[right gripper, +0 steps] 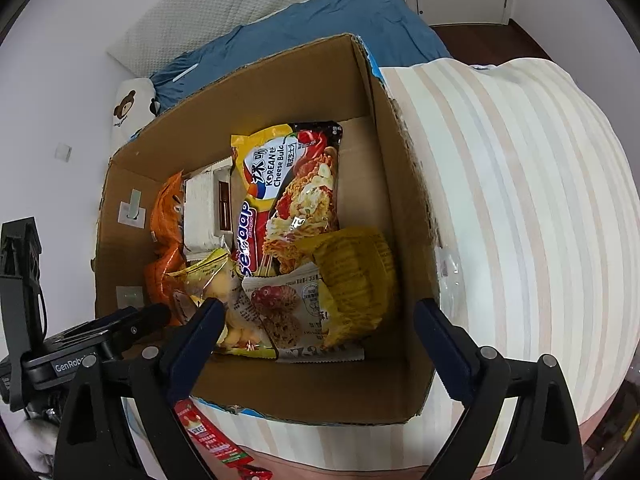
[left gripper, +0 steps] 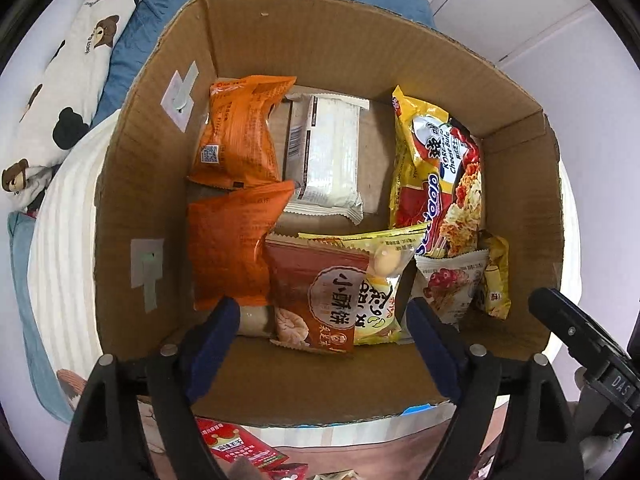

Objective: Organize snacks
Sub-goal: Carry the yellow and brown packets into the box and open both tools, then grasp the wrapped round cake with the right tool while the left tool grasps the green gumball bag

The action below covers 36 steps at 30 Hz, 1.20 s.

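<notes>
An open cardboard box (left gripper: 160, 200) (right gripper: 380, 200) holds several snack packets. Two orange packets (left gripper: 240, 132) lie along its left side, with a white packet (left gripper: 324, 152) at the back. A Korean cheese noodle packet (left gripper: 440, 184) (right gripper: 296, 192) leans on the right. At the front lie a red-brown pastry packet (left gripper: 320, 296), a yellow packet (left gripper: 384, 280), a white packet with red balls (right gripper: 288, 304) and a yellow packet (right gripper: 356, 280). My left gripper (left gripper: 324, 332) hangs open above the pastry packet, touching nothing. My right gripper (right gripper: 320, 336) is open over the front right packets.
The box sits on striped cream bedding (right gripper: 520, 200). A blue blanket (right gripper: 320, 20) and a bear-print pillow (left gripper: 80, 60) lie behind it. A red packet (left gripper: 236, 444) (right gripper: 212, 436) lies outside the box at its near edge. Each gripper's body shows in the other's view.
</notes>
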Each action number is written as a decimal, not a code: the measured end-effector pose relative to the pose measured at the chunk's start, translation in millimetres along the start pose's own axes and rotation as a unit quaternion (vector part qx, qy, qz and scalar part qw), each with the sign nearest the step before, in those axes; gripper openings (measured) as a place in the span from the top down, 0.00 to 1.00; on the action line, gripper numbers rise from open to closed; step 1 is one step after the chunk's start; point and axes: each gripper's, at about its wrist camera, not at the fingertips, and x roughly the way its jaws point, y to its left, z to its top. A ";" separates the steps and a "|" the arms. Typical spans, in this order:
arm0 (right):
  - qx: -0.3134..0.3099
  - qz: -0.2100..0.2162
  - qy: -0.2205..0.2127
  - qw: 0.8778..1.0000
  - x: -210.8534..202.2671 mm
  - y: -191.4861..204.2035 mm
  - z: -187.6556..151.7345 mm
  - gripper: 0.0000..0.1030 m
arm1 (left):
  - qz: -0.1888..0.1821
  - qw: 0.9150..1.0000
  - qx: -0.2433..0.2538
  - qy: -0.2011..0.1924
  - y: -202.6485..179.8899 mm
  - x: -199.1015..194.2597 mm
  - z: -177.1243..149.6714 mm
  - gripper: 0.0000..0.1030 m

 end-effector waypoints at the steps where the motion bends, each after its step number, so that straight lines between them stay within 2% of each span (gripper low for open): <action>1: -0.002 -0.004 0.001 1.000 0.5 1.0 -0.1 0.05 | 0.002 1.000 0.000 -0.004 0.3 -2.5 -1.1 0.17; 7: -0.026 -0.028 -0.006 0.999 -6.2 12.0 -8.0 0.05 | 0.013 0.999 0.010 -0.037 -0.1 -26.4 -12.6 0.17; 13: -0.067 -0.066 -0.033 0.995 -21.9 32.3 -21.9 0.05 | 0.050 0.995 0.027 -0.086 -2.7 -50.5 -30.4 0.17; 18: -0.077 -0.070 -0.053 0.993 -38.4 39.9 -33.0 0.05 | 0.060 0.991 0.029 -0.119 -6.1 -67.8 -46.1 0.17; 23: -0.088 -0.071 -0.070 0.991 -55.7 46.5 -49.5 0.05 | 0.080 0.983 0.034 -0.162 -10.5 -87.4 -66.1 0.17; 27: -0.090 -0.071 -0.098 0.989 -78.1 48.6 -66.3 0.06 | 0.080 0.978 0.037 -0.191 -13.3 -105.2 -84.5 0.17; 36: -0.092 -0.062 -0.154 0.982 -134.0 45.6 -112.7 0.06 | 0.094 0.959 0.062 -0.261 -31.1 -144.0 -138.1 0.17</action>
